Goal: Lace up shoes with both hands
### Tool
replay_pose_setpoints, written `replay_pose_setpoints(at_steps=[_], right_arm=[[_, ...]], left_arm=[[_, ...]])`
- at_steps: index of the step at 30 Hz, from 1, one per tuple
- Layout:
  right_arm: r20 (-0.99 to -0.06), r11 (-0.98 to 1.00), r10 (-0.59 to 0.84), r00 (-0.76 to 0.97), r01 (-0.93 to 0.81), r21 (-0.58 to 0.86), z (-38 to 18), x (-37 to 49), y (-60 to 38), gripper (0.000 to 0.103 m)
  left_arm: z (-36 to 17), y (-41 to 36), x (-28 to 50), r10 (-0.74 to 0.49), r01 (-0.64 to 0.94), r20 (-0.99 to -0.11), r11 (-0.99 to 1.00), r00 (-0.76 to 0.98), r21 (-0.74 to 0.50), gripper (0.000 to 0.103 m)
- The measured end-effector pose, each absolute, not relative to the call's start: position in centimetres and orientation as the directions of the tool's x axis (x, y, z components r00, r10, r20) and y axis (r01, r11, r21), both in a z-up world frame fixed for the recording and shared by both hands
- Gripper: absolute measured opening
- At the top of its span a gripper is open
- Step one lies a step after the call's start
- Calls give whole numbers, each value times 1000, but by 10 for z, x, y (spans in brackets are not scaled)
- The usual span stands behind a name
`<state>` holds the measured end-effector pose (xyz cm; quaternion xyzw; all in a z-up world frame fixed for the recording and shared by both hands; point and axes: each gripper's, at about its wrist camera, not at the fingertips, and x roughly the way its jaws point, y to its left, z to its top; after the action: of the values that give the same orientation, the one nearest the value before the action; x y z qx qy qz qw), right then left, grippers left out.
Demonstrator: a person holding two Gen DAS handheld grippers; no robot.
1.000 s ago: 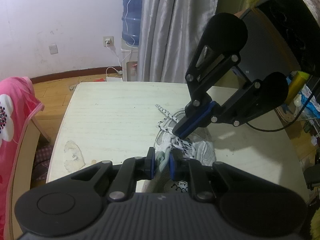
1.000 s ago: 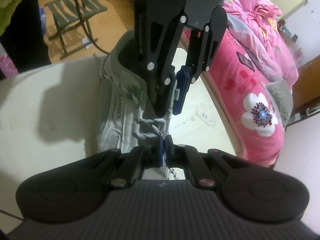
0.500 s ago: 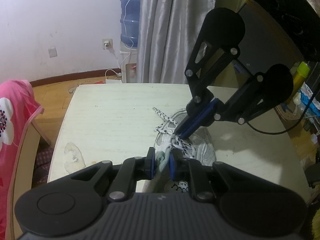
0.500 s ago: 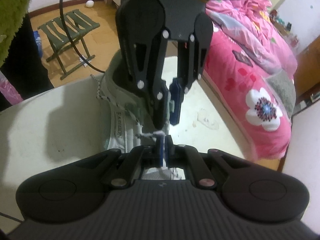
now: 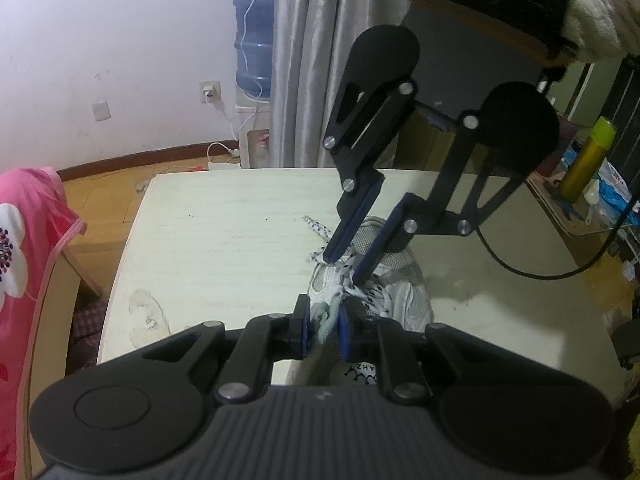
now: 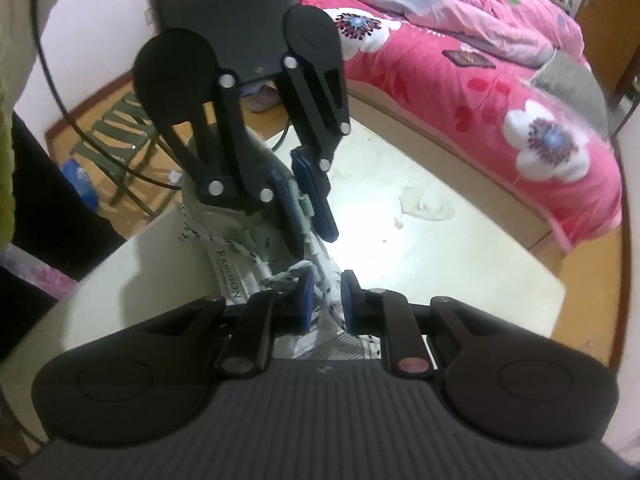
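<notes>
Left gripper [image 5: 322,328] pinches shoe [image 5: 404,292] tongue; right gripper [image 6: 324,300] parted around lace [image 5: 316,228]; bare table [image 5: 224,240] leftward.

White mesh shoe [image 5: 404,280] flat on pale table [image 5: 224,232], toe away; speckled white lace [image 5: 318,229] loose, trailing off toe.

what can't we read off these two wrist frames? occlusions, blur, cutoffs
- Left wrist view: heel of the shoe is hidden behind the left gripper body.
- Left wrist view: the lace path through the eyelets is hidden by the right gripper fingers.
- Right wrist view: motion blur; toe cut off behind the gripper body.
</notes>
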<state>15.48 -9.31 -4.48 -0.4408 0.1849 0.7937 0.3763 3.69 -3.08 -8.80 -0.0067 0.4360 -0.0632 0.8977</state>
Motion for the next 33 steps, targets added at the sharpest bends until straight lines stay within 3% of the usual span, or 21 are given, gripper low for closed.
replay_pose_setpoints(at_steps=[5, 11, 21, 33], right_arm=[[-842, -636, 386, -377, -770, 53, -49, 162, -85, 13], [-840, -655, 358, -408, -751, 86, -48, 162, -83, 3], [-828, -674, 378, -414, -736, 60, -46, 160, -86, 2], [-812, -625, 373, -449, -768, 138, -50, 162, -77, 2]], left_arm=[[-88, -30, 38, -124, 116, -781, 991, 612, -67, 15], [-89, -31, 37, -128, 128, -778, 990, 616, -62, 15], [-91, -31, 37, -140, 157, -773, 986, 619, -53, 15], [-94, -33, 37, -135, 172, -772, 985, 622, -34, 15]])
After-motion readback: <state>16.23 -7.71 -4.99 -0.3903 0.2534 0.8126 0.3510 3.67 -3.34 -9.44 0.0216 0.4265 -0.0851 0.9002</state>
